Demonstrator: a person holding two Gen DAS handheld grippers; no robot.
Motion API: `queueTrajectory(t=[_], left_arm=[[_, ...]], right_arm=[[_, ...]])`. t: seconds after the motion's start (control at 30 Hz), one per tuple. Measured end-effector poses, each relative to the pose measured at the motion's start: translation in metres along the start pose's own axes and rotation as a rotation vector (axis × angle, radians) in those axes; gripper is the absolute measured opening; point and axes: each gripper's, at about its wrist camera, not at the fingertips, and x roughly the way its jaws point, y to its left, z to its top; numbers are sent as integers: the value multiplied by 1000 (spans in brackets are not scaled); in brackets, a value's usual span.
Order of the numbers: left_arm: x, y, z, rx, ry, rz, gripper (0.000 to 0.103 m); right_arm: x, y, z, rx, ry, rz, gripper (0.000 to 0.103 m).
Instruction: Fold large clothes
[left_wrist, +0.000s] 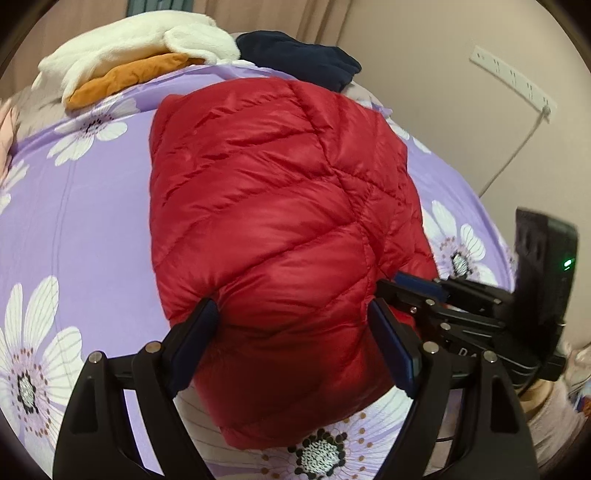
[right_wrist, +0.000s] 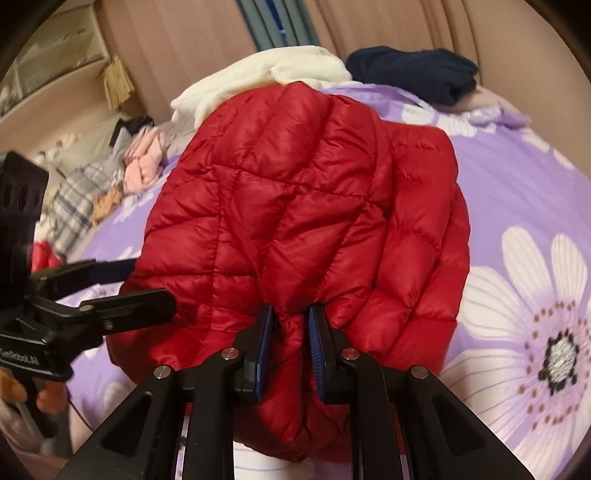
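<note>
On the bed (left_wrist: 92, 221), with its purple flowered sheet, the red jacket (left_wrist: 280, 221) lies folded into a puffy bundle at the centre of both views. At twelve o'clock sit a white garment (left_wrist: 147, 40), an orange one (left_wrist: 125, 79) and a navy one (left_wrist: 303, 55).

We judge the fold nearly done; to finish it well we should keep the near edge gathered, press air out of the padding, and lay it down square.

Our right gripper (right_wrist: 290, 332) has its fingers nearly pressed together, pinching a ridge of jacket at six o'clock. Our left gripper (left_wrist: 291, 332) holds its fingers spread wide astride the near end of the bundle; both pads (left_wrist: 199, 332) seem to touch the fabric, though we cannot tell whether they squeeze it.
</note>
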Motion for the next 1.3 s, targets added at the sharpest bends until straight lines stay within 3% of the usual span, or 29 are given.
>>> queueTrajectory(t=[0.23,0.37,0.53,0.67,0.77,0.83,0.9,1.03,1.1,1.23,1.3], left_arm=[[-25,20,3,-105,-74,5,87],[-21,47,13,-211,-88,15,93],[-2,82,25,-378,-68,-105,93],[16,89,32,-409,-19,-143,95],[24,85,33,-393,2,-145,95],[26,84,34,-389,10,-145,95],[27,84,33,-386,15,-146,96],[28,84,34,-373,22,-143,97],[29,83,34,-365,25,-140,98],[31,82,35,-351,32,-136,98],[33,82,37,-347,35,-136,99]], right_arm=[[-10,-5,-1,83,-8,61,17],[-16,-4,0,99,-15,87,20],[-16,-3,1,119,-14,98,21],[-21,-5,2,145,-23,119,24],[-29,-10,6,181,-54,148,41],[-37,-15,10,211,-99,157,66],[-43,-24,14,247,-152,130,79],[-37,-47,19,362,-155,101,94],[-29,-61,19,426,-143,86,94],[-13,-78,15,535,-102,155,97],[-1,-85,12,584,-78,231,100]])
